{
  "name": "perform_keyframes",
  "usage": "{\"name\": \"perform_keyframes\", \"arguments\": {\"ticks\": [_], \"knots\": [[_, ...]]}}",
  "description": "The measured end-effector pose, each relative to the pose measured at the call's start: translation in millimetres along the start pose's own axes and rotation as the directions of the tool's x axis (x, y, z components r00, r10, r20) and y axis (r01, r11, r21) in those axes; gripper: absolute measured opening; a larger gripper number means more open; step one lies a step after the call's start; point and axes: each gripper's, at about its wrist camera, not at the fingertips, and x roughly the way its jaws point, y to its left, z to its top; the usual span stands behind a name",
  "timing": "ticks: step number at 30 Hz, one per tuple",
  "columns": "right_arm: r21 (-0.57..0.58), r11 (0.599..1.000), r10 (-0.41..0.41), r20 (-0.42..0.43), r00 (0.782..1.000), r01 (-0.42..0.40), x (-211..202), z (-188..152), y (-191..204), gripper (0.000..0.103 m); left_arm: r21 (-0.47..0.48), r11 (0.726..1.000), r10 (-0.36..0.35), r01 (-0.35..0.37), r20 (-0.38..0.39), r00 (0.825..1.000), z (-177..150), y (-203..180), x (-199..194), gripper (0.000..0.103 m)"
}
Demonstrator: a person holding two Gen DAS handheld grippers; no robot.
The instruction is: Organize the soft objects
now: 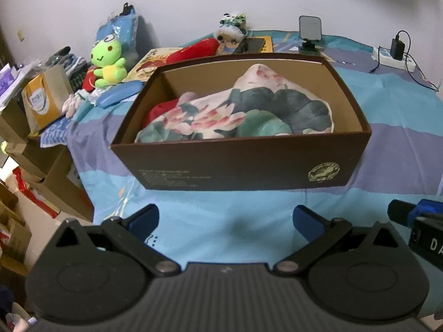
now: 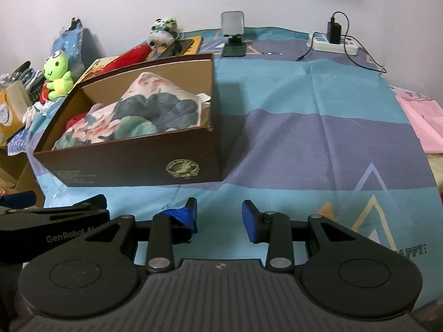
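A dark brown cardboard box [image 1: 243,163] [image 2: 133,166] stands on the striped blue bedsheet. Inside it lies a floral cushion [image 1: 241,113] [image 2: 144,113] over something red [image 1: 159,112]. My left gripper [image 1: 225,221] hovers in front of the box, open, nothing between its blue pads. My right gripper [image 2: 220,217] sits to the right of the box's near corner, open and empty too. A green frog plush [image 1: 108,65] [image 2: 58,73] sits beyond the box on the left. A small panda plush [image 1: 231,27] [image 2: 163,31] and a red soft item [image 1: 193,51] [image 2: 133,54] lie at the back.
A phone on a stand [image 2: 234,34] and a power strip with charger [image 2: 333,40] sit at the far edge. A pink cloth [image 2: 418,121] lies on the right. Cardboard boxes and a paper bag [image 1: 44,99] crowd the left side. Books [image 1: 149,63] lie behind the box.
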Motion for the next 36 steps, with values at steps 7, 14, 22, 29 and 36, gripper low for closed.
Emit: {"name": "perform_keyframes", "arguments": {"ticks": [7, 14, 22, 29, 36], "knots": [[0.021, 1.0, -0.015, 0.0, 1.0, 0.015, 3.6, 6.5, -9.6, 0.019, 0.028, 0.999, -0.019, 0.018, 0.018, 1.0, 12.8, -14.2, 0.9, 0.103], [0.032, 0.998, -0.051, -0.01, 0.999, 0.051, 15.5, 20.1, -9.3, 0.02, 0.049, 0.998, -0.043, 0.041, 0.029, 0.999, 30.1, -15.8, 10.0, 0.102], [0.071, 0.99, -0.118, -0.011, 0.993, 0.118, 20.9, 34.3, -18.6, 0.02, 0.106, 0.987, -0.125, 0.12, 0.041, 0.991, 53.6, -28.1, 20.8, 0.102], [0.139, 0.964, -0.229, -0.008, 0.973, 0.228, 16.5, 40.6, -42.2, 0.021, 0.195, 0.96, -0.218, 0.202, 0.06, 0.974, 69.0, -55.7, 19.5, 0.102], [0.211, 0.934, -0.296, -0.001, 0.955, 0.289, 11.9, 47.9, -58.5, 0.021, 0.265, 0.93, -0.28, 0.253, 0.067, 0.958, 83.8, -77.8, 19.0, 0.102]]}}
